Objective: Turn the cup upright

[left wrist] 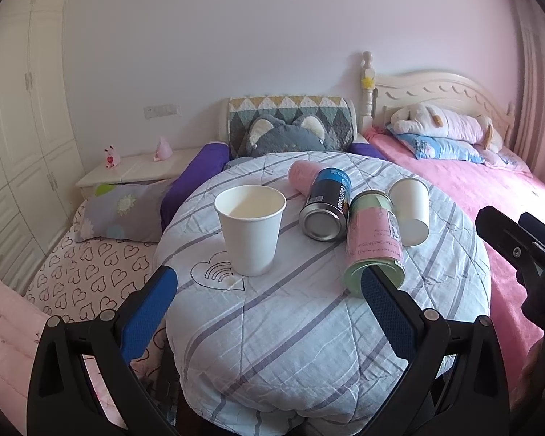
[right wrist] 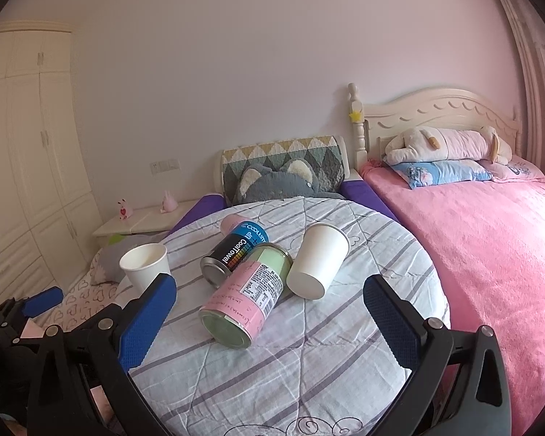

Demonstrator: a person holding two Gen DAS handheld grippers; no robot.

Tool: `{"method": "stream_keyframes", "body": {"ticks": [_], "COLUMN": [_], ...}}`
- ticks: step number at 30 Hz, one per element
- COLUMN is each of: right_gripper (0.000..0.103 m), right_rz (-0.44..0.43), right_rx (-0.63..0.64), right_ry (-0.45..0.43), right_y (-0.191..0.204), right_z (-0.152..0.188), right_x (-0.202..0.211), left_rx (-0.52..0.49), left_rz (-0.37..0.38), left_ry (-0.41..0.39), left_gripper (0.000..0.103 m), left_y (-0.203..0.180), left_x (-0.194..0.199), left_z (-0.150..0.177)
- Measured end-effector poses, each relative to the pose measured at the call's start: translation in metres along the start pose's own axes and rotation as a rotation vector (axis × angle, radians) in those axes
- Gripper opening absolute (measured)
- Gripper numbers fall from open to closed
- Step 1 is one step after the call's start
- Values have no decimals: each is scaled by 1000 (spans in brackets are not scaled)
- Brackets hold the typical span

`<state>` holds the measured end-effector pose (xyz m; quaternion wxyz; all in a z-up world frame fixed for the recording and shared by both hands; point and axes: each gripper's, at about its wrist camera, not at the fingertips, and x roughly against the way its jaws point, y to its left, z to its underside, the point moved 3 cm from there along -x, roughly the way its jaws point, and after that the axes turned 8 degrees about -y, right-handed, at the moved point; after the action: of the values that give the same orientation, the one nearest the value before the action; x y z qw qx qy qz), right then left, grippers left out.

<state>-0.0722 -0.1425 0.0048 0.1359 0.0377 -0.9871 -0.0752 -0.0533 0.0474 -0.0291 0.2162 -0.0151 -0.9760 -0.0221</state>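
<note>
Right wrist view is showing the right gripper (right wrist: 269, 309) hanging with its blue-padded fingers (right wrist: 147, 312) spread wide and gripping nothing, low in the frame over the striped quilt (right wrist: 309, 374). Lying just above the gap, right of centre, is the tipped white paper cup (right wrist: 318, 259), resting on its side with its base pointing toward the gripper and its mouth toward the headboard. It is touching the pink-and-green can (right wrist: 245, 296), which is lying across the middle of the frame, and the black-and-blue CoolTowel can (right wrist: 236, 250) is lying beside that. An upright white paper cup (right wrist: 145, 267) is standing at the left, behind the left finger.

Left wrist view is showing the left gripper (left wrist: 269, 309) likewise standing wide open and empty at the bottom. Its right finger pad (left wrist: 387, 314) is overlapping the near end of the pink-and-green can. The tipped cup is lying at the right of centre, well beyond those fingers, while the upright cup is standing at centre left.
</note>
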Motion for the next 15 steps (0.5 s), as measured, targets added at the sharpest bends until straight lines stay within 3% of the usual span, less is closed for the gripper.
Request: {"method": "stream_keyframes", "body": {"ticks": [15], "right_gripper": [103], "right_rz": [0], "right_rx": [0], "right_ry": [26], "right_y": [1], "right_z": [4], "right_x": [-8], "left_rx": [4], "left_rz": [1], "left_ry": [11], "left_gripper": [103], "left_y": [0], "left_x": [-4], "left_z": [1]}}
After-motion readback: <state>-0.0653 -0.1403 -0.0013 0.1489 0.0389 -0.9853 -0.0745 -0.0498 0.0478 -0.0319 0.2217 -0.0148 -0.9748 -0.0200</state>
